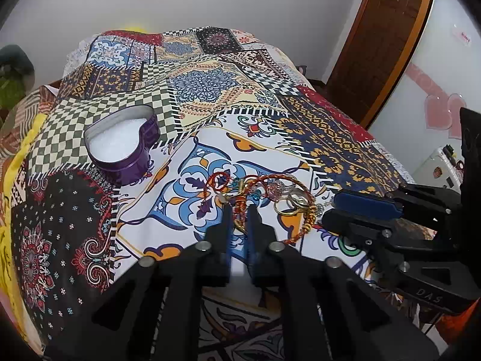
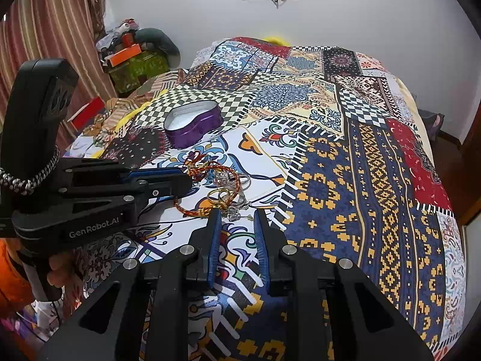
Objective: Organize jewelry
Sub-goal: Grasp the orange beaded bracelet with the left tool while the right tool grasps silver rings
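Note:
A tangle of jewelry [image 1: 270,192] lies on the patterned bedspread: red and gold braided bracelets [image 1: 303,225], gold rings [image 1: 296,201] and silver pieces; it also shows in the right wrist view [image 2: 222,189]. An open purple heart-shaped tin [image 1: 123,147] with a white lining stands beyond it on the left, also in the right wrist view [image 2: 192,124]. My left gripper [image 1: 239,209] is nearly closed around a red and gold braided piece at the pile's near edge. My right gripper [image 2: 236,215] is open, its tips at the pile's near side.
The patchwork bedspread [image 2: 360,180] covers the whole bed. Cluttered boxes and bags [image 2: 135,60] stand by a striped curtain at the far left. A brown door [image 1: 384,30] and a white cabinet [image 1: 445,162] are to the right.

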Available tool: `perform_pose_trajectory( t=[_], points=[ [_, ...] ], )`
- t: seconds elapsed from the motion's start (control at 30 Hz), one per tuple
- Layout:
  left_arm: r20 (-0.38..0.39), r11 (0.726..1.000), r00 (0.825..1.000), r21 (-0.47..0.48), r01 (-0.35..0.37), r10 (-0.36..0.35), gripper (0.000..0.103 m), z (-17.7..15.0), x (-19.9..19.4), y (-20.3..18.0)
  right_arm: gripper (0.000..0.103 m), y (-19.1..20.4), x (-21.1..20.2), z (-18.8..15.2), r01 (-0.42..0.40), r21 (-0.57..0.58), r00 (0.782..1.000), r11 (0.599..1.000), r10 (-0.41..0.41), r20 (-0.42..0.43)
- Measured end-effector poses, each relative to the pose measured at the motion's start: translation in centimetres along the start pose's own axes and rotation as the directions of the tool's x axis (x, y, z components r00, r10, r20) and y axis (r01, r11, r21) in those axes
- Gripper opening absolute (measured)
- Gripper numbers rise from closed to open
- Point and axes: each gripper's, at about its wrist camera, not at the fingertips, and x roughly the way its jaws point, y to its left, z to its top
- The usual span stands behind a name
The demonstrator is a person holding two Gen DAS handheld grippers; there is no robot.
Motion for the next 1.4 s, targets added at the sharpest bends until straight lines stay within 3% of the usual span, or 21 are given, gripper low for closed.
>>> perform_pose_trajectory(
  t=[0.2, 0.5, 0.9, 1.07, 1.17, 1.23, 1.4],
  points=[
    [0.022, 1.0, 1.0, -0.003, 0.016, -0.016, 0.003, 0.1, -0.6, -0.1, 0.019, 0.3, 0.3, 0.2, -0.01, -0.013, 1.0, 1.0, 0.009, -0.014],
    [0.073, 0.997, 0.996, -0.044, 0.06, -0.057, 0.003, -0.1, -3.5, 0.6, 0.009, 0.5, 1.3, 0.7, -0.01, -0.043, 0.999, 0.999, 0.008, -0.041],
    [0.07, 0.997, 0.997, -0.075, 0.024, -0.019, 0.003, -1.8, -5.0, 2.1, 0.007, 0.3, 0.0, 0.4, 0.007, -0.031, 0.999, 0.999, -0.008, -0.032],
    [0.055, 0.995, 0.998, -0.104, 0.012, -0.006, 0.003, -2.7, -4.7, 3.1, 0.007, 0.1, 0.0, 1.1, -0.022, -0.005, 0.998, 1.0, 0.022, -0.055],
    [0.06, 0.994, 0.998, -0.112, 0.01, -0.003, 0.003, -2.8, -4.8, 3.3, 0.017, 0.0, 0.4, 1.7, -0.027, 0.005, 0.997, 1.0, 0.027, -0.072],
    [0.067, 0.994, 0.998, -0.105, 0.004, 0.003, 0.003, -2.7, -4.9, 3.2, 0.036, -0.3, 0.6, 2.2, -0.055, 0.027, 0.995, 0.998, 0.057, -0.079],
    [0.063, 0.996, 0.998, -0.086, 0.01, -0.005, 0.003, -2.6, -4.7, 3.1, 0.037, 0.1, 1.1, 3.5, -0.038, -0.025, 0.997, 0.999, 0.036, -0.073]
  ],
)
